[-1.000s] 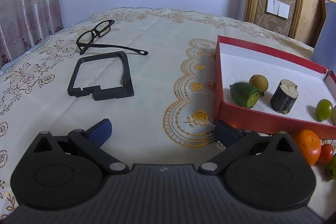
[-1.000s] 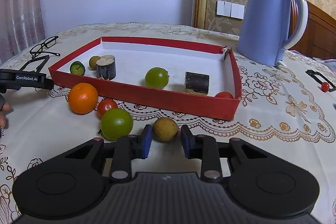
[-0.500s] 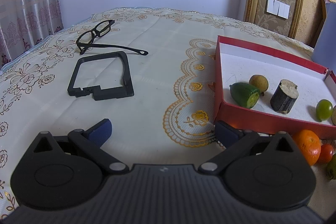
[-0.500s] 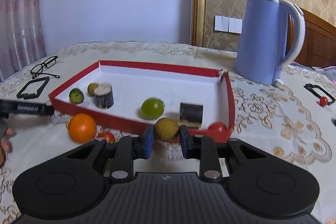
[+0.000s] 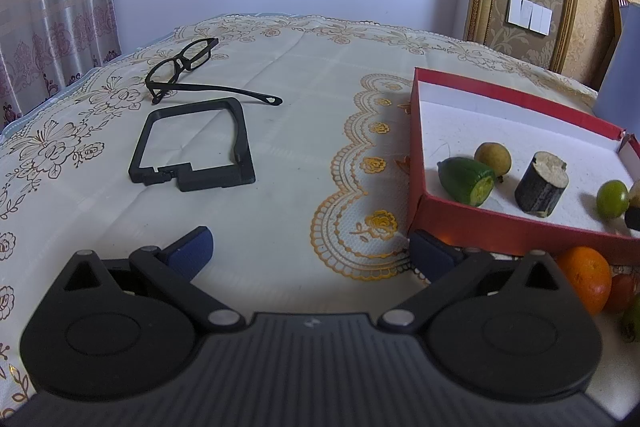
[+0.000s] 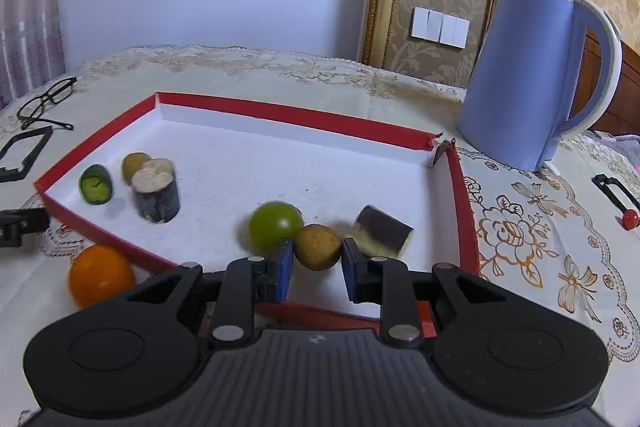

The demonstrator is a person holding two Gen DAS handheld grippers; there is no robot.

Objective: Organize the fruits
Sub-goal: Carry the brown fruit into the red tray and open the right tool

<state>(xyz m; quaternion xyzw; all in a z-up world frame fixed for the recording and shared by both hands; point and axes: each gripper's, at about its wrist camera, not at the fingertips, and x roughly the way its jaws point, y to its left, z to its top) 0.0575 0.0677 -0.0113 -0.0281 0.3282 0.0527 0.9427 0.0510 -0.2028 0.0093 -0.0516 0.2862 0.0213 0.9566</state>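
My right gripper (image 6: pixel 317 257) is shut on a small tan round fruit (image 6: pixel 318 246) and holds it over the red tray (image 6: pixel 280 113), near its front wall. In the tray lie a green round fruit (image 6: pixel 275 225), two dark cut stem pieces (image 6: pixel 156 193) (image 6: pixel 382 233), a cut green fruit (image 6: pixel 95 183) and another tan fruit (image 6: pixel 134 165). An orange (image 6: pixel 100 274) sits on the cloth outside the tray's front left. My left gripper (image 5: pixel 310 247) is open and empty, low over the tablecloth left of the tray (image 5: pixel 500 223).
A blue kettle (image 6: pixel 532 75) stands behind the tray's right corner. Black glasses (image 5: pixel 188 69) and a black frame part (image 5: pixel 192 143) lie on the cloth to the left. A red tomato (image 5: pixel 622 291) and a green fruit (image 5: pixel 632 319) sit beside the orange (image 5: pixel 586 279).
My right gripper has lifted the tan fruit off the cloth and carried it forward over the tray's front wall. The left gripper has not moved.
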